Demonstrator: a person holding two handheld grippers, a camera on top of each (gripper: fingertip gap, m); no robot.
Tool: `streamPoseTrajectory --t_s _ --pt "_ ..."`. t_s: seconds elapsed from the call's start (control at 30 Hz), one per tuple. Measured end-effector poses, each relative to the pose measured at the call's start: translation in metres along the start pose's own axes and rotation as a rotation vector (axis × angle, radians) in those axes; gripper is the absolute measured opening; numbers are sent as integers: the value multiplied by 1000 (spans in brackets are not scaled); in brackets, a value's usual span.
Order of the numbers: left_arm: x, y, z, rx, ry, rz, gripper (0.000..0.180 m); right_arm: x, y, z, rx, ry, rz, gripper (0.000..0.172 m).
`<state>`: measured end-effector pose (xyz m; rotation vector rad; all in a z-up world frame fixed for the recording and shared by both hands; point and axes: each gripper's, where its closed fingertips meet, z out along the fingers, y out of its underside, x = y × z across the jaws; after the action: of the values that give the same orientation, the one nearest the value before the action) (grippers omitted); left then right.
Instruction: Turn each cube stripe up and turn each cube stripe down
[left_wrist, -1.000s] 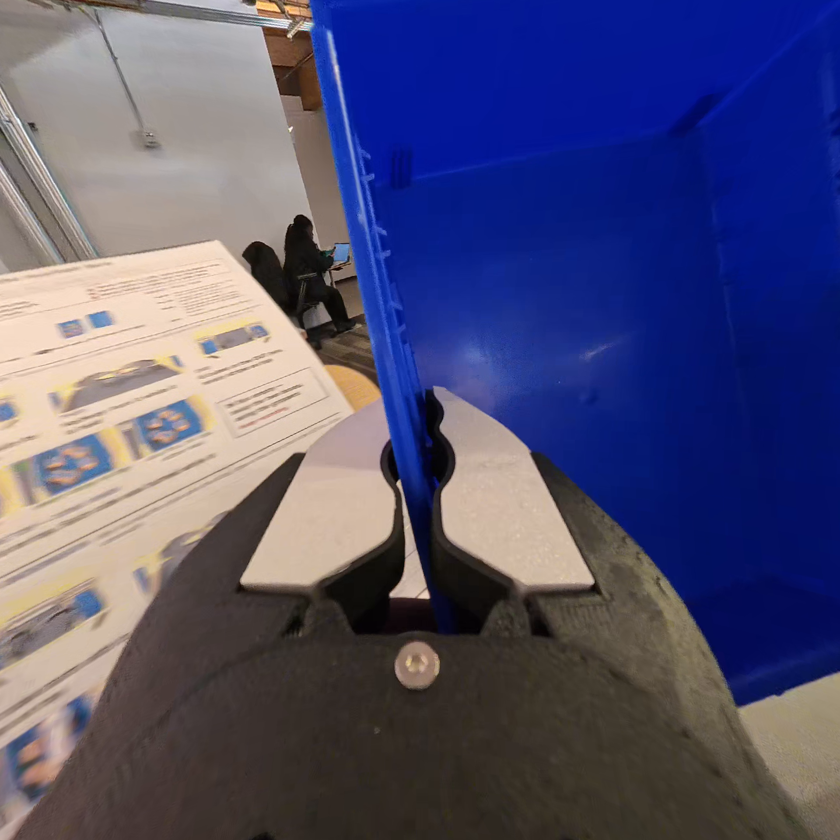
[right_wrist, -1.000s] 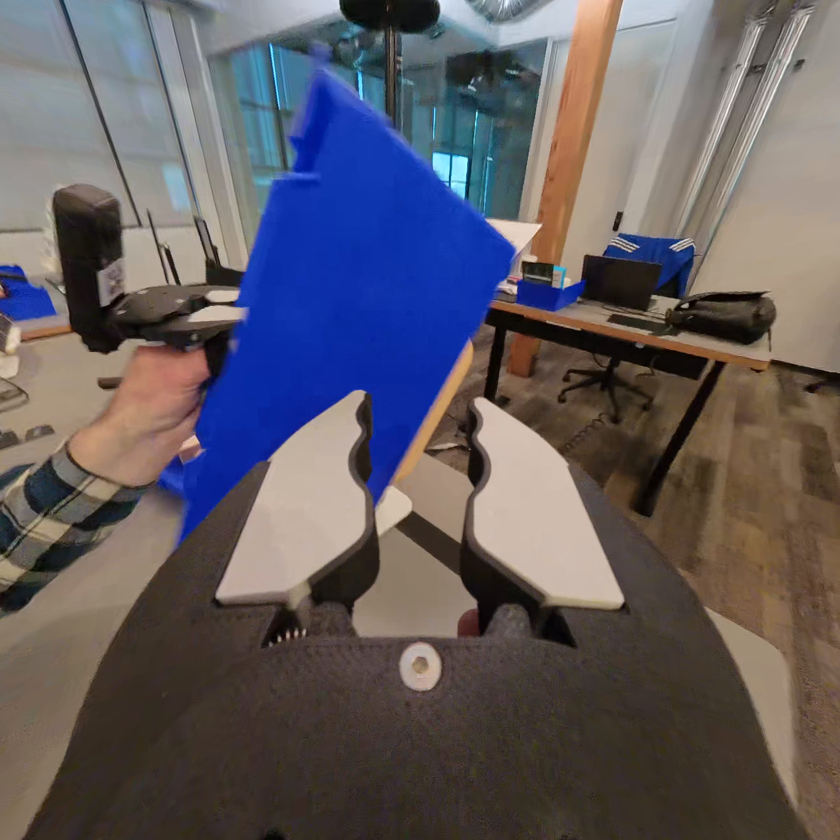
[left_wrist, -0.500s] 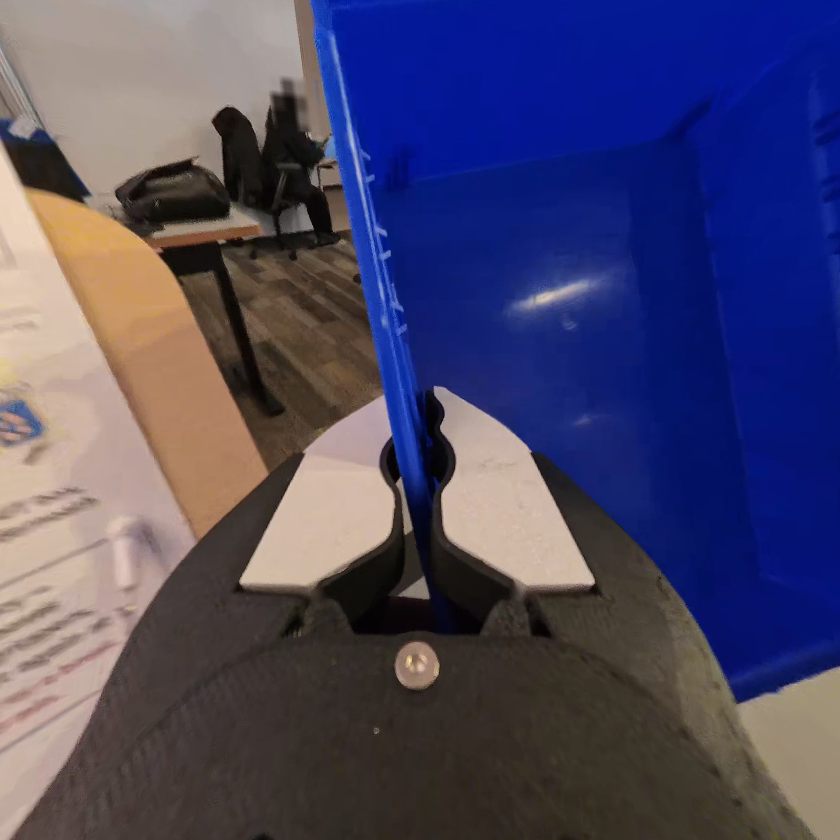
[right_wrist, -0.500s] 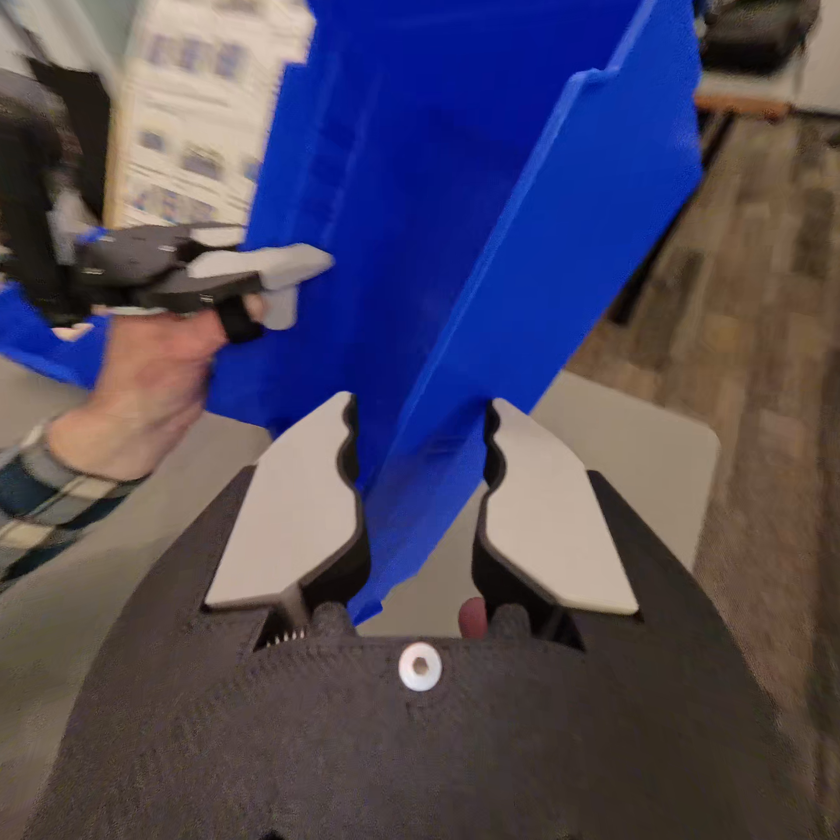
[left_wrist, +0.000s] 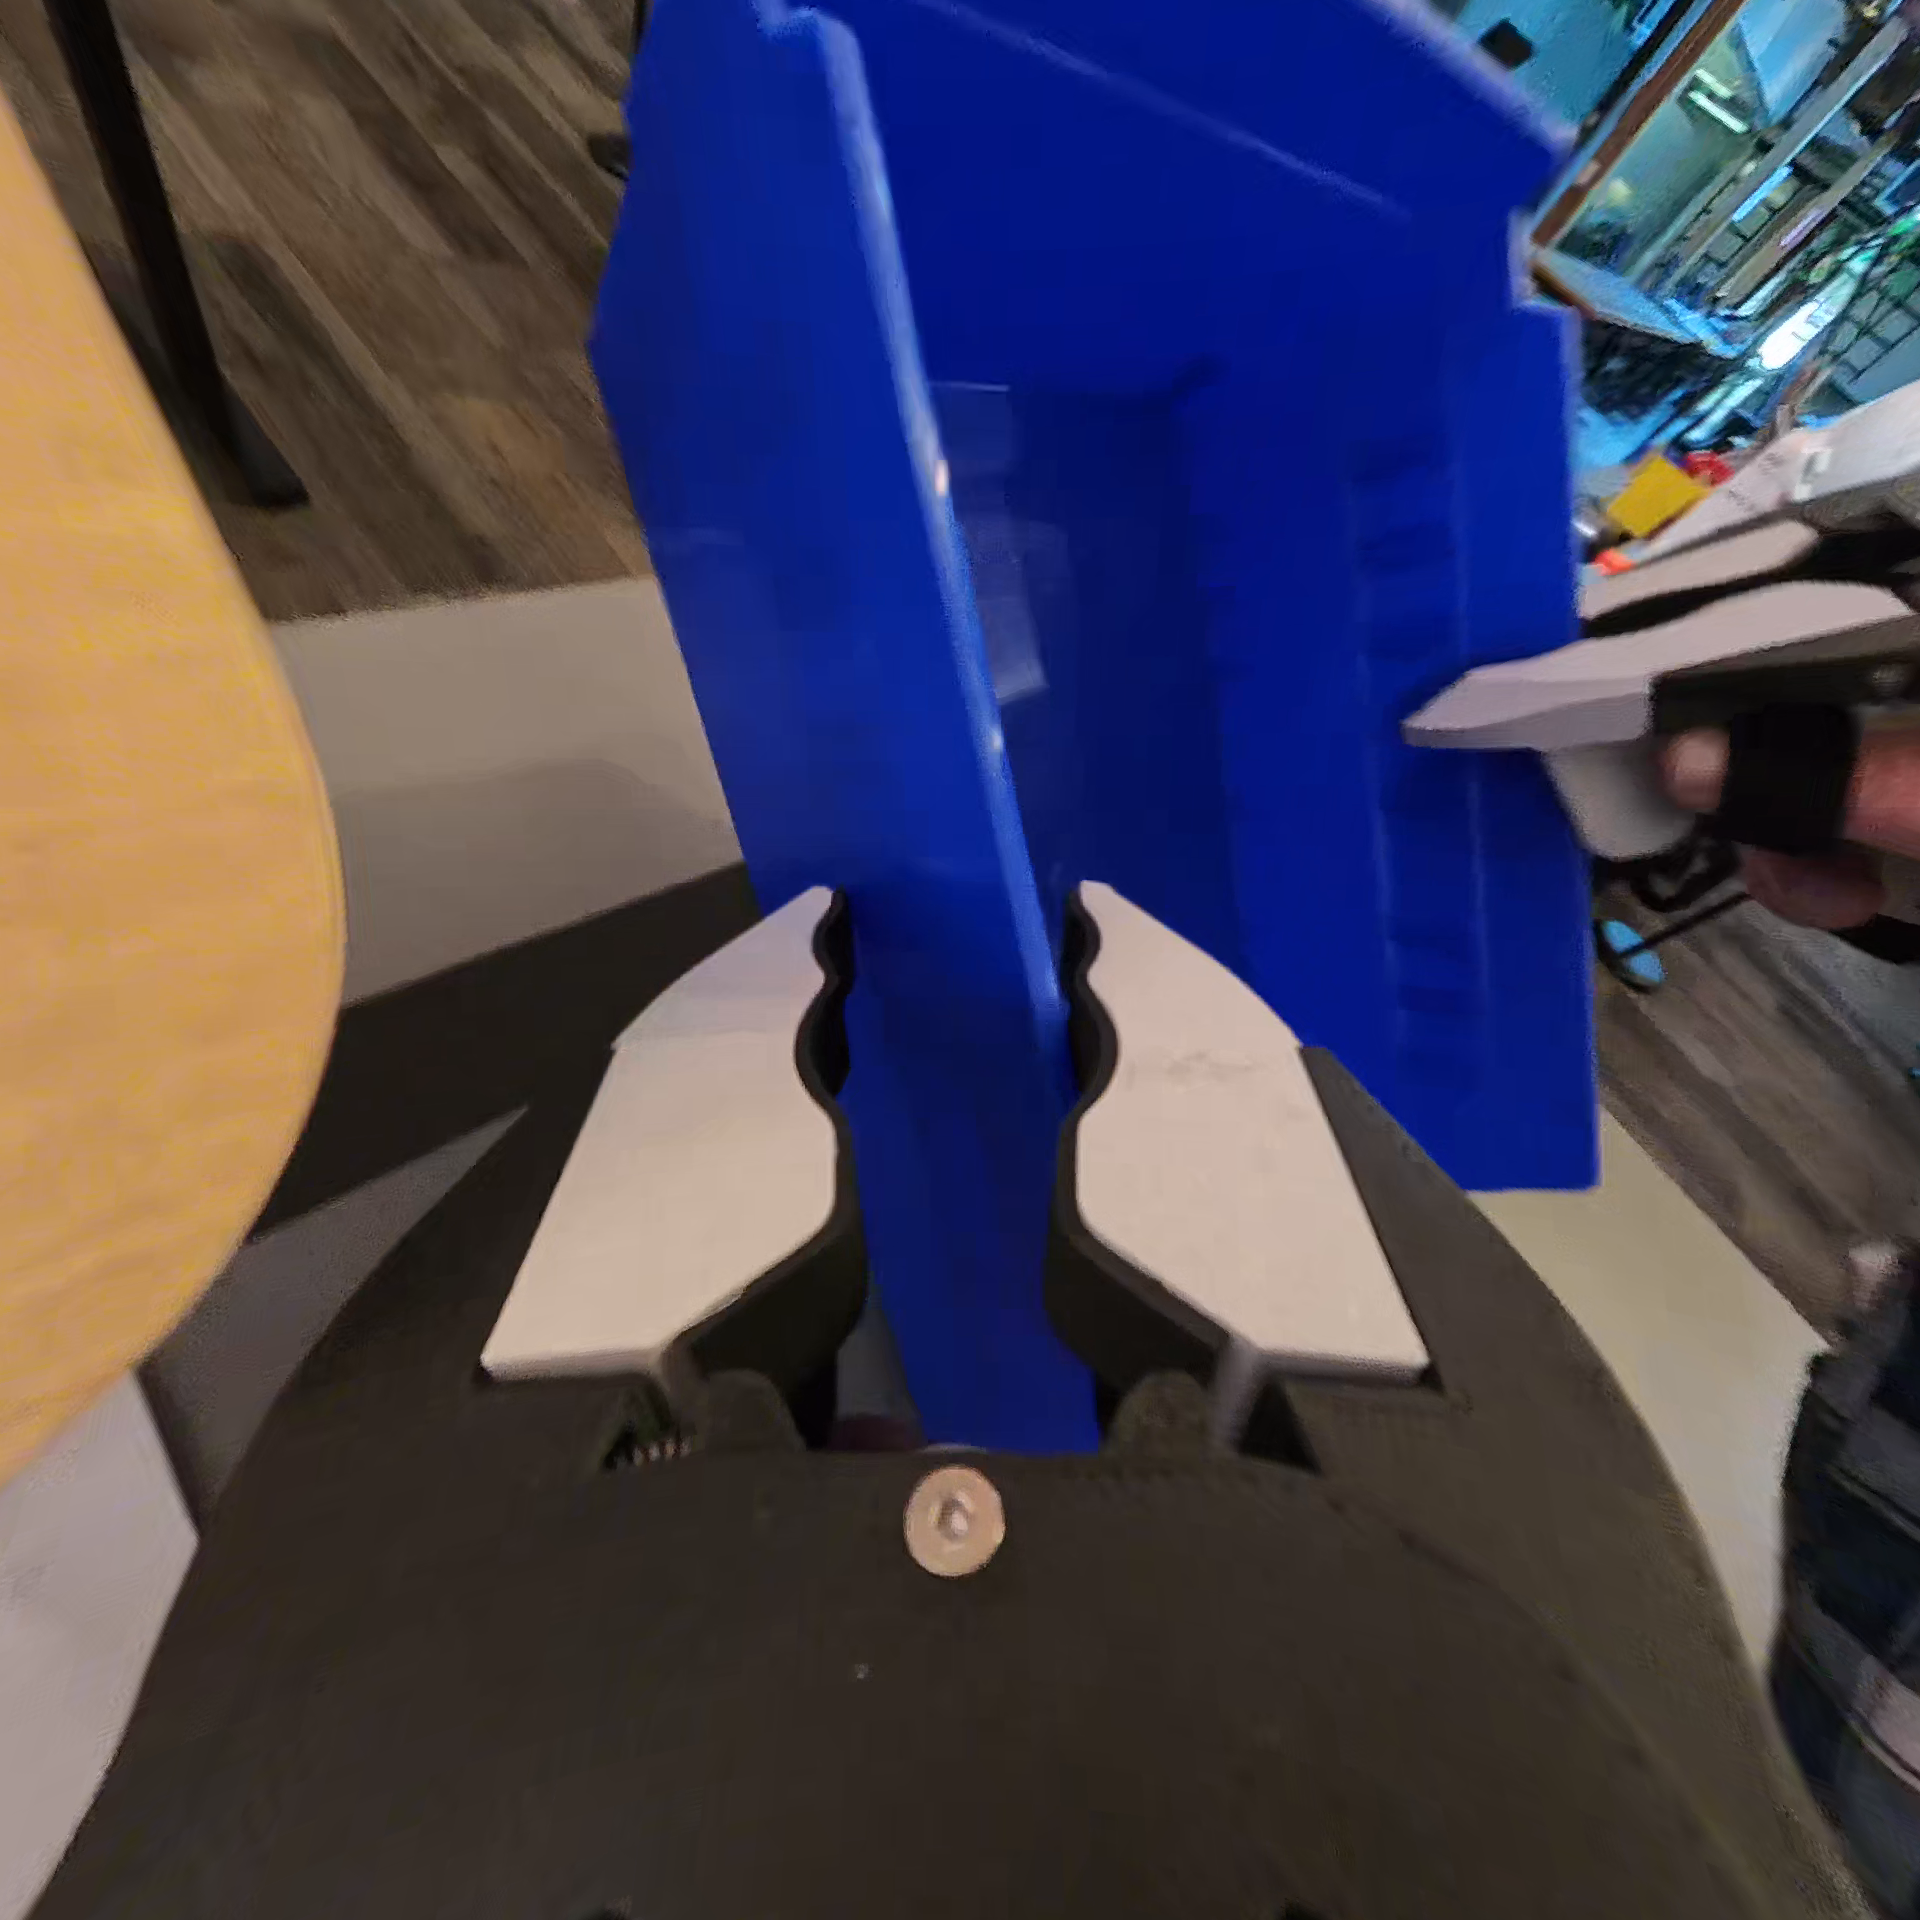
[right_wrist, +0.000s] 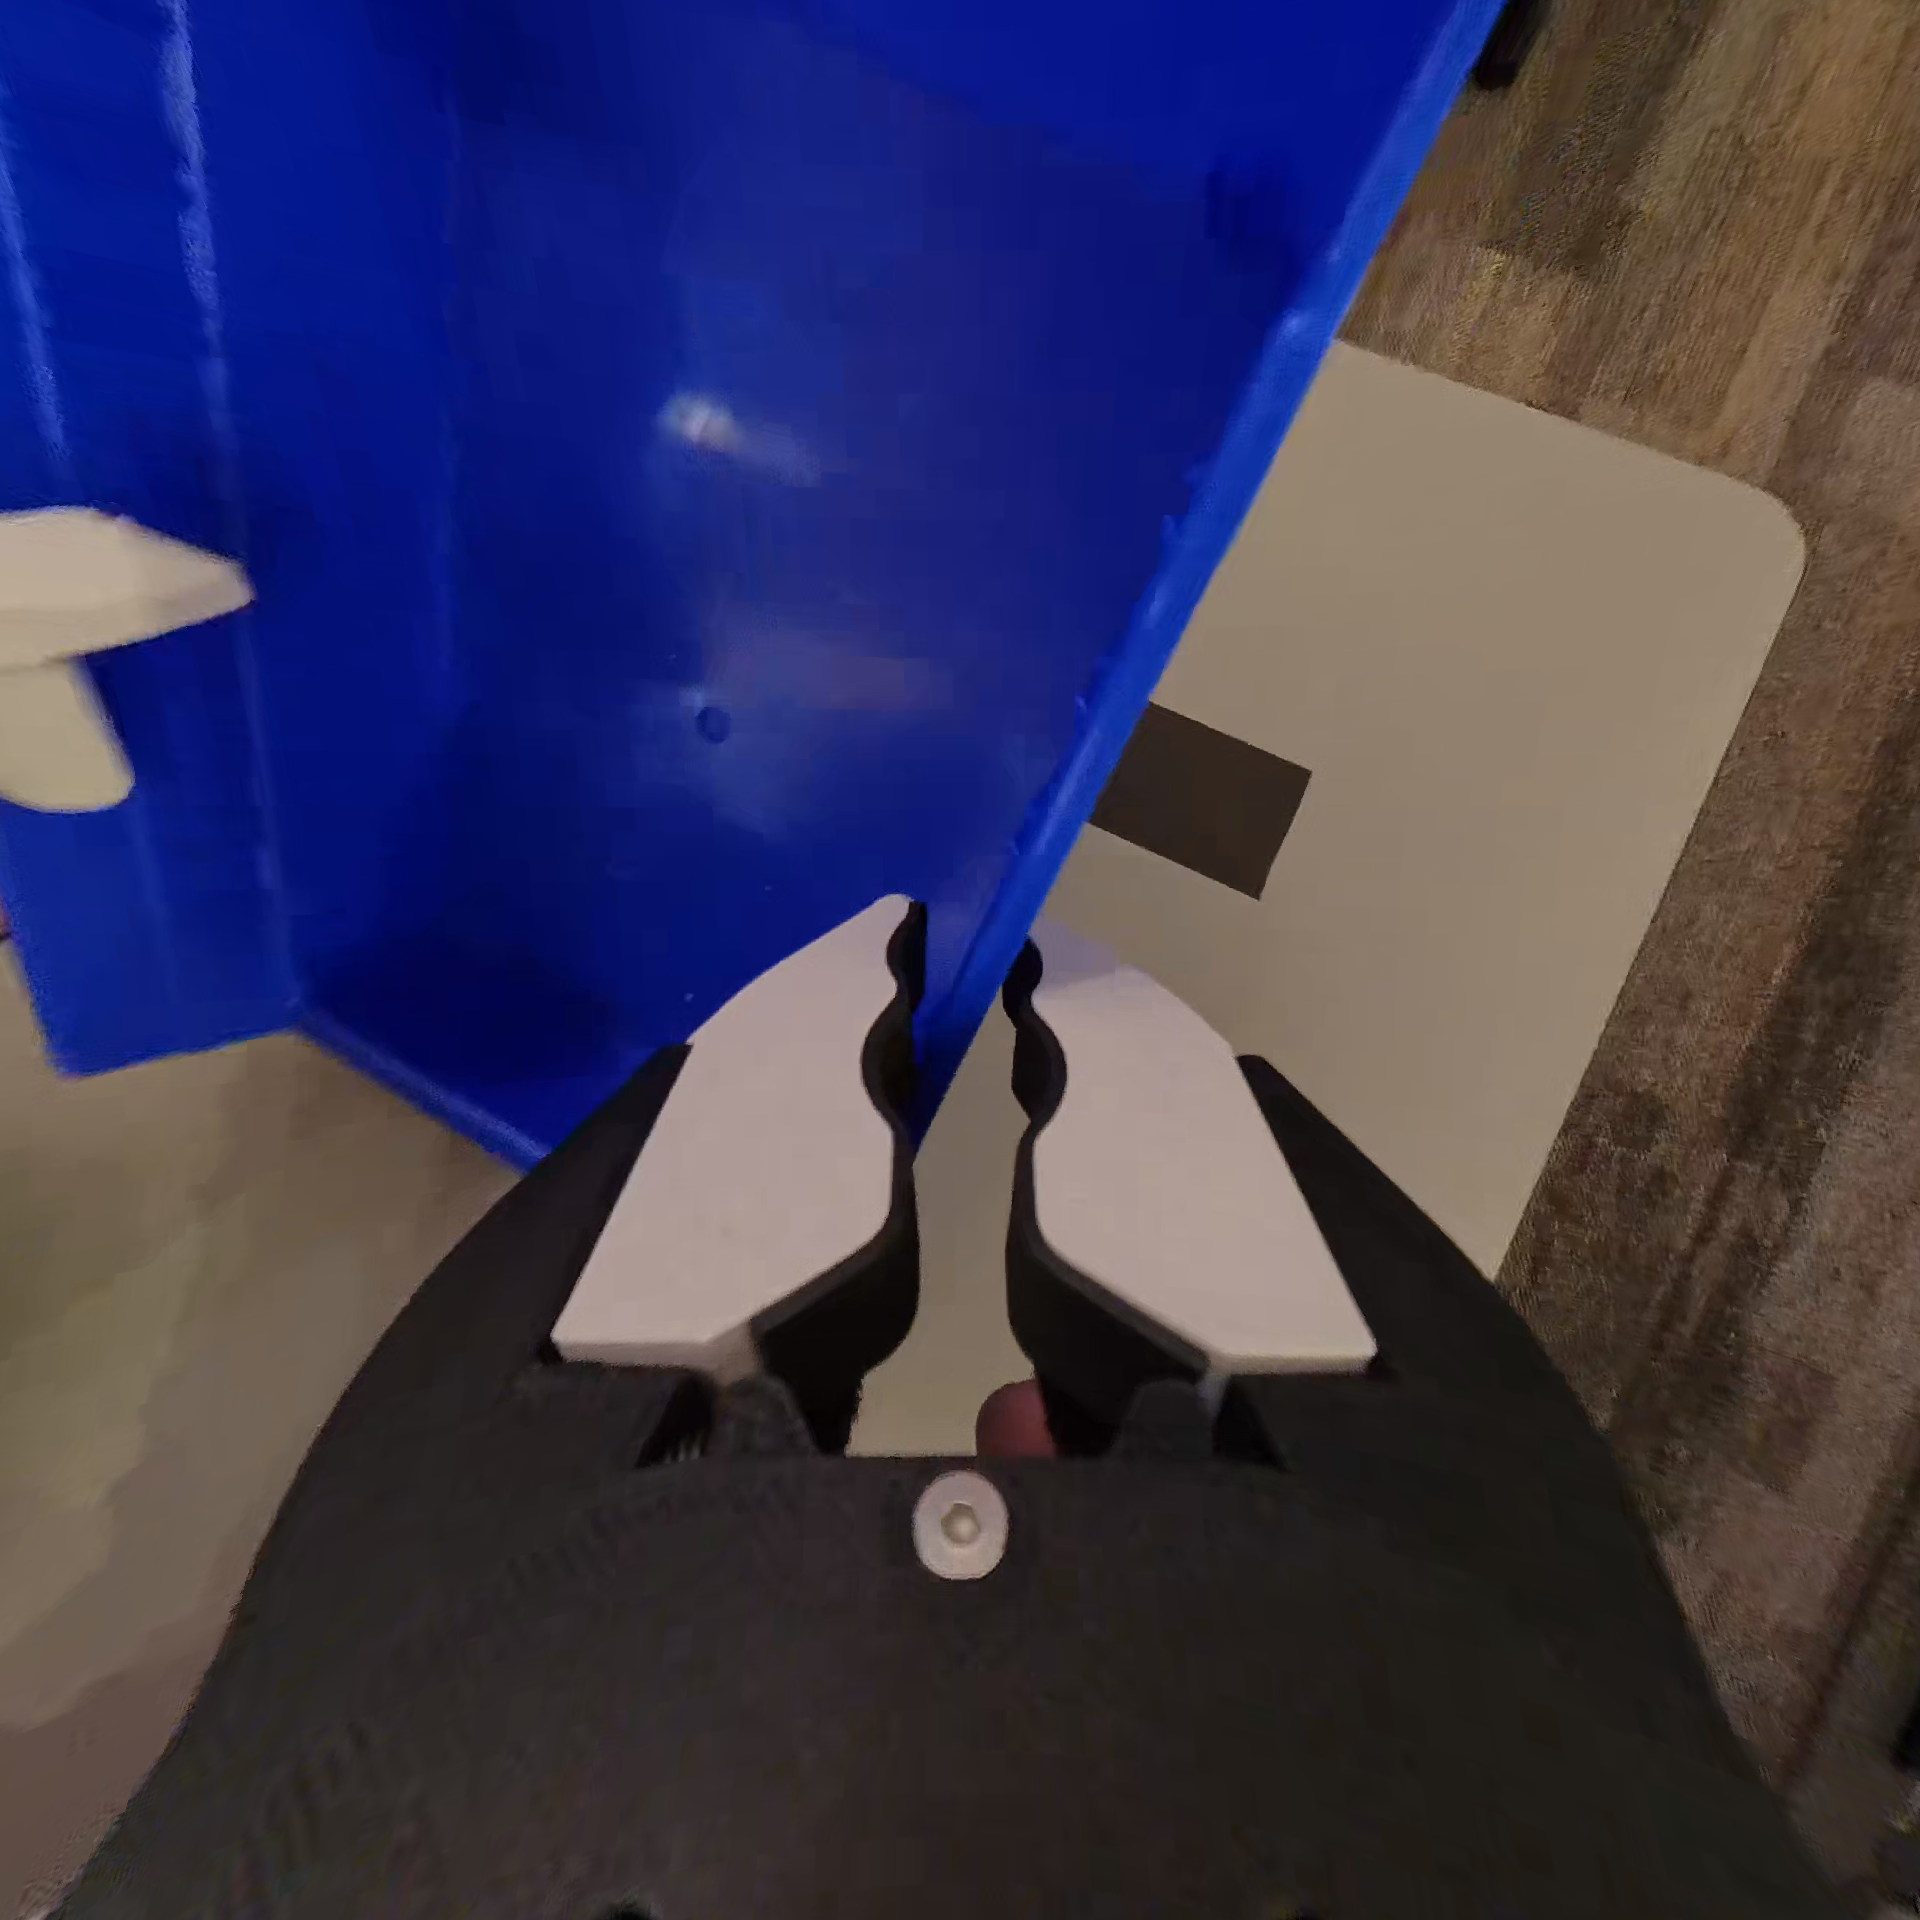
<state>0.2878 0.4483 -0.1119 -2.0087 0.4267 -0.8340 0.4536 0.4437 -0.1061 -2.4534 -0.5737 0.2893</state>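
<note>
Blue bin (left_wrist: 1195, 520) was held up off the table (right_wrist: 1455, 623), tipped on its side, open side facing the right wrist camera.

Left gripper (left_wrist: 956, 904): jaws spread wide, one side wall of the bin standing between them and running from the fingertips back to the base of the fingers. The wall leaned and its outer face filled the gap in view. Its right edge lay against the right finger (left_wrist: 1174, 1143). Couldn't tell whether the left pad pressed on it. Read as released around the wall, not clamped.

Right gripper (right_wrist: 966, 925): jaws nearly together on the opposite wall's rim. The rim crossed the gap diagonally, against the left finger (right_wrist: 769, 1143) low down and meeting the tip of the right finger (right_wrist: 1143, 1143), so it was pinched near the fingertips. From the left wrist view this gripper came in from the right, its finger laid over the bin's far side wall, with a person's hand (left_wrist: 1787, 790) on the trigger.

The left gripper's pale finger showed at the left edge of the right wrist view, at the bin's other wall.

Below the bin: pale table with a black tape patch (right_wrist: 1195, 800) just right of the rim. Wood-look floor (right_wrist: 1714, 312) beyond. Tan curved surface (left_wrist: 125, 831) at far left of the left view. Both views motion-blurred.
</note>
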Motion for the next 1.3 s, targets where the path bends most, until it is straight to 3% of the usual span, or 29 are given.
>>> streamPoseTrajectory --t_s 0.13,0.5,0.7,0.77,0.83,0.97,1.07,1.2,1.3 --pt "4 29 -1 -76 45 -57 57 1 8 21 -91 23 -3 15" --pt "-3 62 14 -160 142 -232 83 14 33 74 -231 42 30 13" --pt "-1 62 5 -153 167 -212 90 8 29 69 -196 -40 85 17" --pt "4 62 -6 -124 177 -213 91 7 21 58 -160 -30 90 15" --pt "12 59 -24 -63 192 -198 80 5 15 45 -146 -1 63 16" --pt "35 60 -63 -69 273 -149 67 -6 -9 15 -33 28 33 8" --pt "49 62 -101 -79 288 -35 67 -21 -22 -4 7 56 -26 9" --pt "49 67 -143 -81 236 152 64 -23 -8 -1 -82 82 -59 25" --pt "56 85 -139 -109 188 259 63 -11 13 19 -192 85 -27 33"
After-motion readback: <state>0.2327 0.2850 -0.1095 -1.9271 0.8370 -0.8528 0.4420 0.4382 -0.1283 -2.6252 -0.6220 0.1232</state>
